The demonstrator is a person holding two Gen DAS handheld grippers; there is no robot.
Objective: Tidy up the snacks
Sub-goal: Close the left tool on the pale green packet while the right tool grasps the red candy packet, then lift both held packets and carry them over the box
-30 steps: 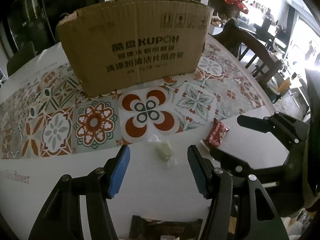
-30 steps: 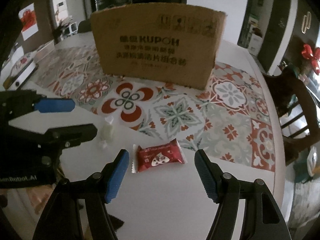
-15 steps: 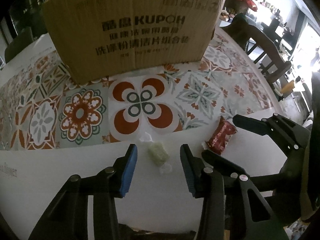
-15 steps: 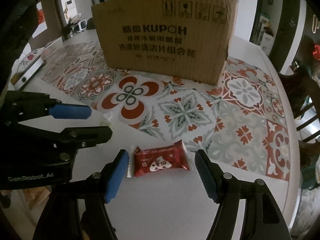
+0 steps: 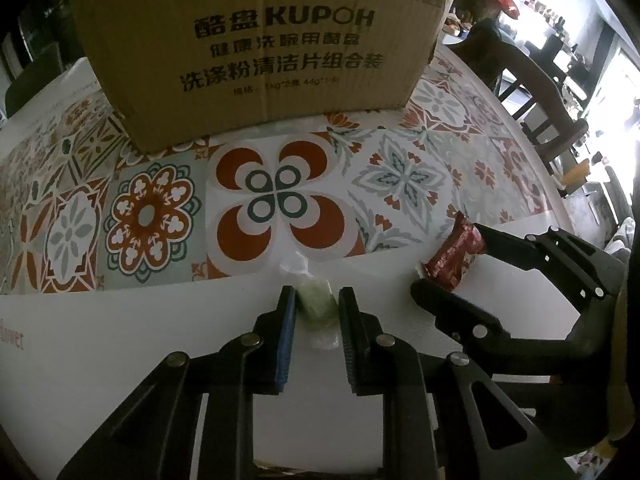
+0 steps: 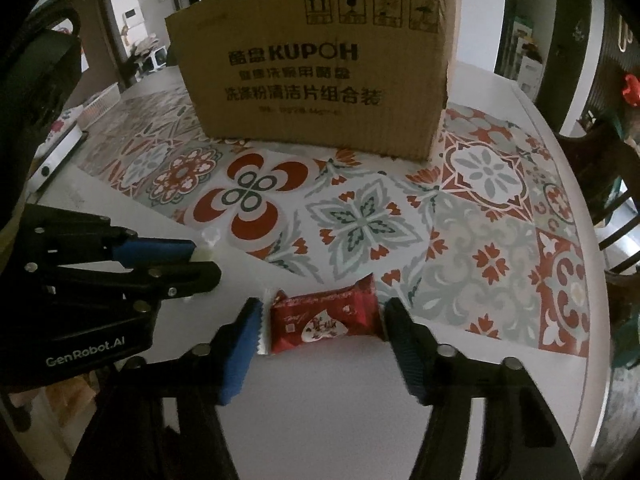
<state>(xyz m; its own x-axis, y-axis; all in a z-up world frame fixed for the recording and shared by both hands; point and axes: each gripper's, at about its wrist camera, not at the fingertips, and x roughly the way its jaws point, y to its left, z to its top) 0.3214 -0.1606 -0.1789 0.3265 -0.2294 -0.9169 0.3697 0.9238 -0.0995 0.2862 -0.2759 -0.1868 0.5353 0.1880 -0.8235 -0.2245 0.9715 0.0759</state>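
Since the earlier frame, both claws are seen lowered and drawn nearer the cardboard box, and the gaps between their pads are narrowed.

From the left wrist, the left claw (image 5: 317, 306) is seen pressed onto the pale green wrapped candy (image 5: 316, 303) — its pads are clamped on the sweet's sides, while the twisted wrapper ends are left free at front and back. The candy is held low at the white surface (image 5: 140, 320), just short of the patterned mat (image 5: 280, 200). Off to the right, the red snack packet (image 5: 454, 252) is flanked by the other tool.

From the right wrist, the right claw (image 6: 322, 322) is seen closing around the red packet, which lies flat on the surface between the pads; the left pad looks to be touching the crimped edge, the right pad the far end, though a firm pinch cannot be confirmed. The cardboard box (image 6: 316, 80) is stood ahead — probably where both snacks are to be collected.
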